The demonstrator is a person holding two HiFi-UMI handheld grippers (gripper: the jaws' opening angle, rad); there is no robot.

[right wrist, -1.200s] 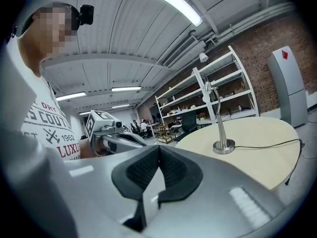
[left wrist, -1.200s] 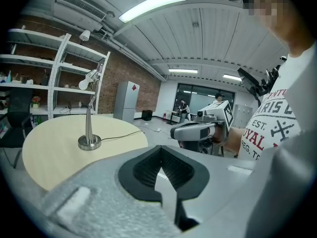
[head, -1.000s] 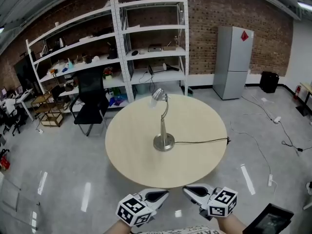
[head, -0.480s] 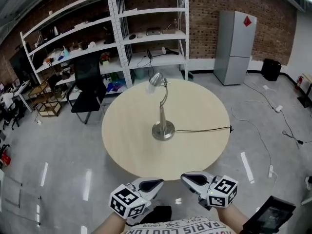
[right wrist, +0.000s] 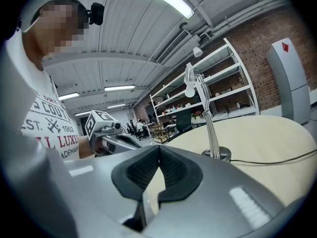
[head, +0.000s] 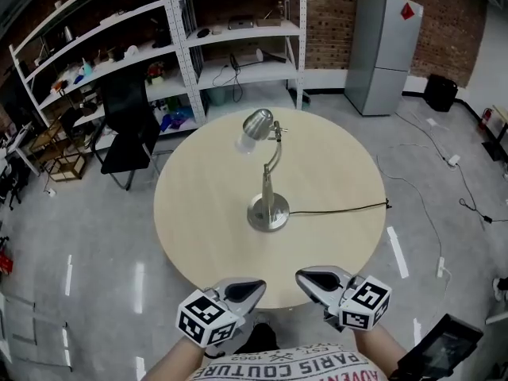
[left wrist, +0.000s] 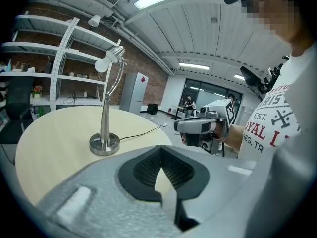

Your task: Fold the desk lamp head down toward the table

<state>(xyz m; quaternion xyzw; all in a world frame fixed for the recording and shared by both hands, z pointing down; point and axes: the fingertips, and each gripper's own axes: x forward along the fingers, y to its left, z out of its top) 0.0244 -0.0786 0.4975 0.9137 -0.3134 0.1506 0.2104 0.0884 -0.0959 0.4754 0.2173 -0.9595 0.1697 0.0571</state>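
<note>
The desk lamp stands on its round base near the middle of the table, not yet folded. Take the base as your mark. The stem rises straight up from it, so the lamp's long axis is upright. At the top the neck curves over, and the lamp head hangs off to the left of the base and on its far side, toward the shelves. The left gripper view shows the bulb end pointing left and slightly down, high above the tabletop. The cord runs from the base out to the right and over the table's edge.

In the last second the table and lamp have grown larger and slid toward you in the head view. Both tools now sit at the rim on your side of the base, where before they hung short of it. I judge that you are closing in, with the reach to the head still ahead of you.

Your left gripper and right gripper are both well apart from the base. Each has its jaws pressed together with nothing between them, so one must spread before it can take the head.
</note>
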